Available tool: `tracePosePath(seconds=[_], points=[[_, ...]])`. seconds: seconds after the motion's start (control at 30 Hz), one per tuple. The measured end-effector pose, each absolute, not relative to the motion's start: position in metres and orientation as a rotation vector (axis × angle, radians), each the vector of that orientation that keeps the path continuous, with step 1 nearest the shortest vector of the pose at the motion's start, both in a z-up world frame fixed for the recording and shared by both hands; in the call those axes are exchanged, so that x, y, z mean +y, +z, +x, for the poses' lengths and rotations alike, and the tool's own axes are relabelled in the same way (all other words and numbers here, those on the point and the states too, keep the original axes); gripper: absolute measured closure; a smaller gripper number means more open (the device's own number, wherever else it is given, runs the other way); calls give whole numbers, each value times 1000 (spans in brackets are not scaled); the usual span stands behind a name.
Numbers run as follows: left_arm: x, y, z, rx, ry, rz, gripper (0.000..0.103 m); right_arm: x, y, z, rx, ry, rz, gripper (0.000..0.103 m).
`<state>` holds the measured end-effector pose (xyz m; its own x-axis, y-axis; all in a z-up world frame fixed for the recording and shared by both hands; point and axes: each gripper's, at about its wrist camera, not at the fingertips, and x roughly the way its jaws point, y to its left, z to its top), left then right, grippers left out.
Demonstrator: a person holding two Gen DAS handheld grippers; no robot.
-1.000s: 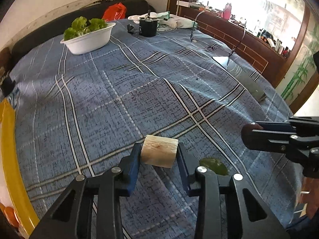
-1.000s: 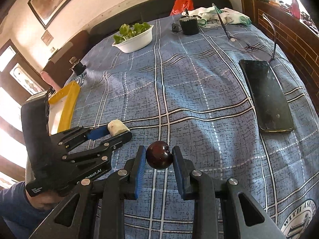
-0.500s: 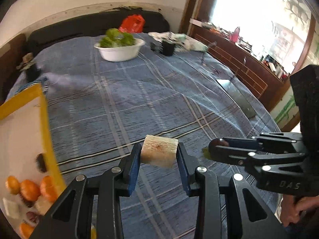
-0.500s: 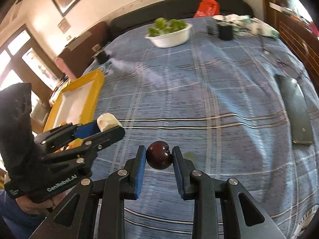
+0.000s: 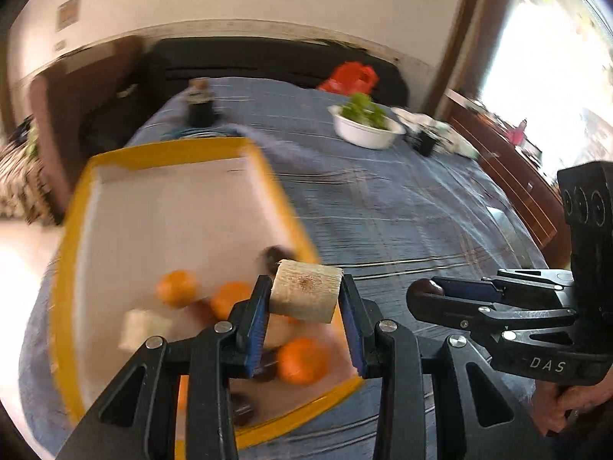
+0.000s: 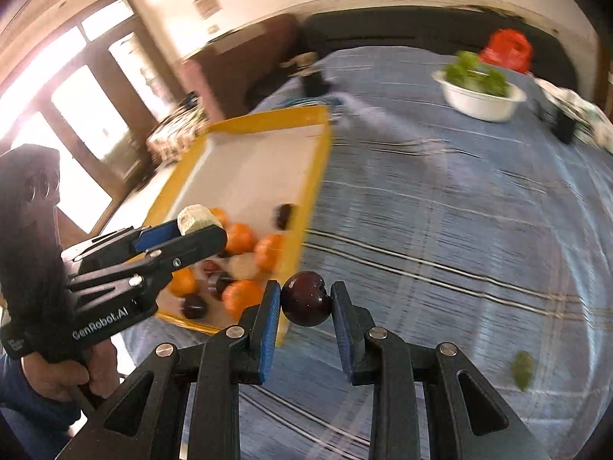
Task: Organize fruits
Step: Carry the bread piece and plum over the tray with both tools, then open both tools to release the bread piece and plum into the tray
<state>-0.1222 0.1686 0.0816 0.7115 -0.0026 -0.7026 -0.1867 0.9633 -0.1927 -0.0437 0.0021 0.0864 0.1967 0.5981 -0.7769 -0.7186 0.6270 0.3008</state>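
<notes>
Left gripper (image 5: 304, 297) clamps a pale cylinder chunk (image 5: 306, 295) between its blue pads, chunk lying crosswise, one flat end toward the camera. Right gripper (image 6: 305, 304) is closed on a dark red plum (image 6: 306, 304), pads pressing both sides. Both point steeply downward. Hands grip the handles: left hand (image 6: 65, 377) with blue sleeve low in the right view, right hand (image 5: 567, 406) at the lower edge of the left view.

Left gripper hangs over the near right corner of the yellow-rimmed tray (image 5: 172, 153); right gripper sits just beside the tray's near edge, over the blue plaid cloth (image 6: 459, 230). Tray holds oranges (image 5: 176, 287), dark plums (image 6: 283, 214) and pale chunks, clustered at the near end.

Versus a second ago: both grippers have swung left across the cloth and rolled; the tray, then only a rim sliver at the left view's edge, now fills that view. Same grips throughout. White bowl (image 5: 364, 134) of greens now sits far back, right. Green leaf (image 6: 523, 370) lies on the cloth, right. Heavy motion blur.
</notes>
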Motion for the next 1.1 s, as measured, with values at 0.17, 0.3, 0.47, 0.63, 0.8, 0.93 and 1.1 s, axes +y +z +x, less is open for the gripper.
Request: tracePosePath(seconds=[0.17, 0.3, 0.47, 0.63, 0.8, 0.93, 1.1], points=[[210, 75, -159, 773, 212, -293, 68, 44, 82, -63, 1018, 1006, -190, 73], [229, 63, -177, 802, 255, -311, 68, 70, 79, -69, 1021, 1038, -208, 73], [239, 54, -187, 823, 261, -290, 68, 104, 73, -76, 1036, 1078, -234, 73], [244, 47, -190, 842, 243, -264, 68, 128, 65, -77, 1046, 1075, -259, 73], [242, 42, -184, 862, 207, -223, 68, 143, 58, -76, 1046, 1070, -285, 73], [238, 36, -180, 878, 190, -194, 68, 152, 53, -76, 1052, 1073, -300, 73], [242, 32, -178, 889, 184, -183, 68, 160, 45, -75, 1068, 1076, -312, 73]])
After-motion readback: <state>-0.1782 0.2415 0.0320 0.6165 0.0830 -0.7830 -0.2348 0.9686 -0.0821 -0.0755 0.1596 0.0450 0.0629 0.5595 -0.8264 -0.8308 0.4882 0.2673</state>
